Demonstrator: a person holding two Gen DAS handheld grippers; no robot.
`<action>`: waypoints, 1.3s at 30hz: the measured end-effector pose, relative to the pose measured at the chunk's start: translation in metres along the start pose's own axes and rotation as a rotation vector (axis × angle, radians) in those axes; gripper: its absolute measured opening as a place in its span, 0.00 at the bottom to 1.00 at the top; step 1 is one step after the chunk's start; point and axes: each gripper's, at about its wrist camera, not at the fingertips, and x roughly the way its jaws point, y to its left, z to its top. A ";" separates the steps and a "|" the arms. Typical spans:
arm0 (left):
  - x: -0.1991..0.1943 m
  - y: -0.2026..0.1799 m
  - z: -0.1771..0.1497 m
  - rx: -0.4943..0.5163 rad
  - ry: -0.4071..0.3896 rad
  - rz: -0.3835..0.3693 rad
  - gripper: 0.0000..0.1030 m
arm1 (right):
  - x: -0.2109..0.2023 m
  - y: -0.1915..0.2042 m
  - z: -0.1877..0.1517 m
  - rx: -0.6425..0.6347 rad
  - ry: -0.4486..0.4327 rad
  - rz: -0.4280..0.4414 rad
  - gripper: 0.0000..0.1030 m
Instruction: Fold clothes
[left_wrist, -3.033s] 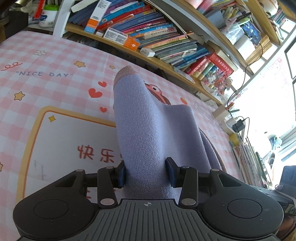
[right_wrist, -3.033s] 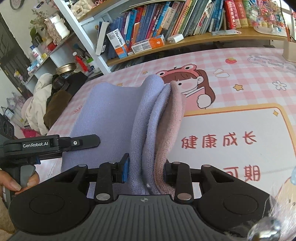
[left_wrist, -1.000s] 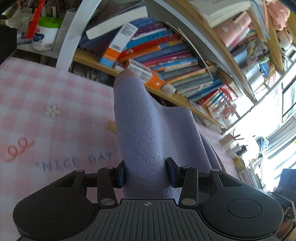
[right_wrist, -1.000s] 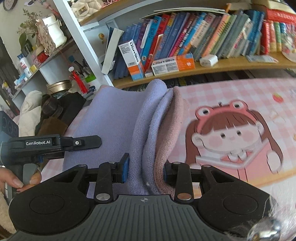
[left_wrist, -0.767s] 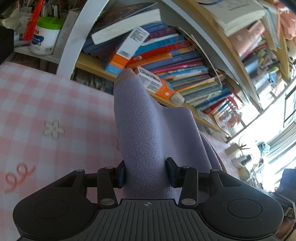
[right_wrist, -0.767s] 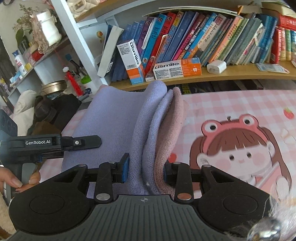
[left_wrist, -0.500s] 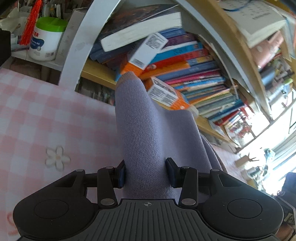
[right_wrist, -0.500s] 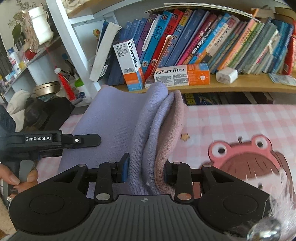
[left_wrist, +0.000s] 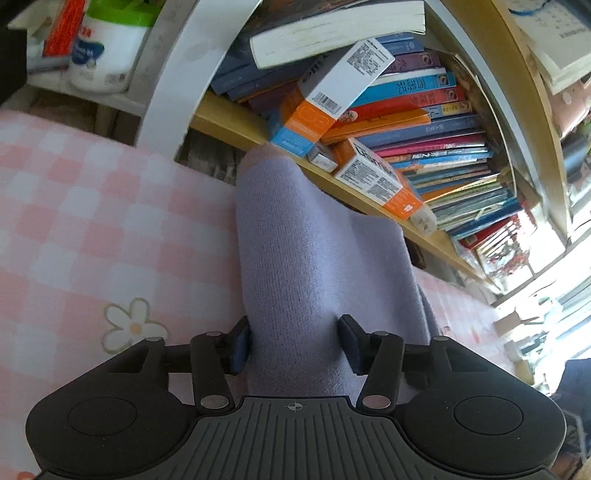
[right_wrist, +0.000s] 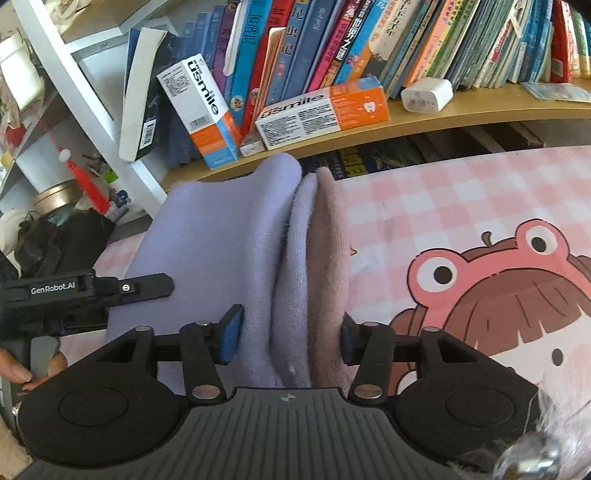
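Observation:
A lavender knit garment (left_wrist: 295, 266) with a dusty-pink edge is bunched between the fingers of my left gripper (left_wrist: 295, 349), which is shut on it. In the right wrist view the same garment (right_wrist: 236, 236) shows as several folded layers, lavender with a pink layer on the right. My right gripper (right_wrist: 286, 334) is shut on those layers. The cloth stretches leftward to the left gripper's black body (right_wrist: 74, 291), held by a hand. Both grippers hold the garment above the pink checked tablecloth (right_wrist: 443, 206).
A wooden bookshelf (right_wrist: 443, 125) packed with books stands just beyond the table's far edge, with toothpaste boxes (right_wrist: 321, 110) and a white charger (right_wrist: 426, 94) on it. A white shelf post (left_wrist: 177, 85) and a white jar (left_wrist: 107, 51) stand at the left.
Both grippers have carried the garment forward across the table toward the bookshelf, which now looms close. Both grips are unchanged.

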 end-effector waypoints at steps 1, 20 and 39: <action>-0.004 0.000 0.001 0.007 -0.008 0.012 0.52 | -0.003 0.000 0.001 0.001 -0.003 -0.005 0.51; -0.033 -0.005 -0.030 -0.037 -0.011 0.008 0.45 | -0.032 -0.032 -0.013 0.217 0.058 -0.081 0.17; -0.109 -0.101 -0.101 0.222 -0.164 0.351 0.76 | -0.117 0.015 -0.043 -0.132 -0.115 -0.237 0.85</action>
